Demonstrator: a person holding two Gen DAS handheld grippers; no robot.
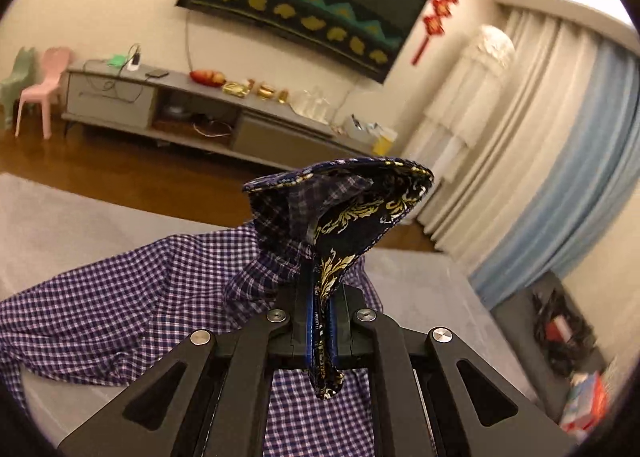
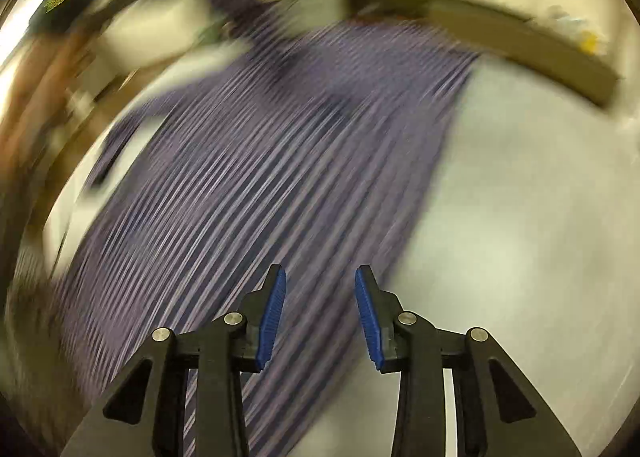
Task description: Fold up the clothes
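Observation:
A purple and white checked shirt point(image 1: 120, 289) lies on a grey surface point(image 1: 60, 213). My left gripper point(image 1: 320, 321) is shut on the shirt's collar point(image 1: 360, 209), whose lining is dark blue with a gold pattern, and holds it lifted above the rest of the shirt. In the right wrist view the same shirt point(image 2: 256, 177) appears heavily blurred across the grey surface point(image 2: 520, 217). My right gripper point(image 2: 320, 317) is open and empty, just above the shirt near its right edge.
A grey TV cabinet point(image 1: 180, 109) with small items stands by the far wall under a wall-mounted TV point(image 1: 304, 5). Pink and green plastic chairs point(image 1: 40, 85) stand at left. Curtains point(image 1: 540, 145) hang at right. A dark box with clutter point(image 1: 560, 329) sits at right.

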